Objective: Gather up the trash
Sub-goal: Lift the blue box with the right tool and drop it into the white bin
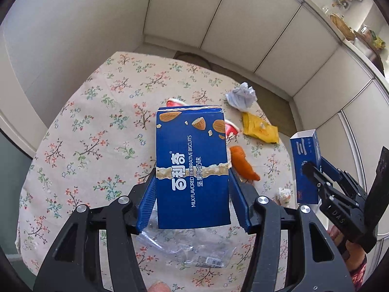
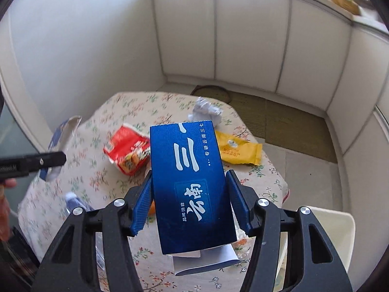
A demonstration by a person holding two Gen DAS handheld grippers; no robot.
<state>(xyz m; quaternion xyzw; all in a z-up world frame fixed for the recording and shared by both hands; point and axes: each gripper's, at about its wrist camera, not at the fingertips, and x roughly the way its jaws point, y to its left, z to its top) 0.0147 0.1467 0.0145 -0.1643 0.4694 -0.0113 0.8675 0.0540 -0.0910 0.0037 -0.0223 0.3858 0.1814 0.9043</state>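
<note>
My left gripper (image 1: 192, 175) is shut on a blue almond biscuit box (image 1: 192, 160) and holds it above the floral-cloth table (image 1: 97, 133). My right gripper (image 2: 189, 177) is shut on a dark blue box with white characters (image 2: 192, 182), also held above the table; this box and gripper show at the right of the left wrist view (image 1: 306, 168). On the table lie a crumpled white paper (image 2: 206, 112), a yellow wrapper (image 2: 238, 150), a red snack wrapper (image 2: 128, 150), an orange peel (image 1: 243, 165) and a clear plastic bag (image 1: 189, 250).
A small crumpled wrapper (image 1: 284, 194) lies near the table's right edge. A bottle with a blue cap (image 2: 73, 202) lies at the left. White cabinet panels (image 2: 243, 36) surround the table. A round mat (image 2: 211, 92) lies on the floor behind. A white chair (image 2: 335, 228) stands at right.
</note>
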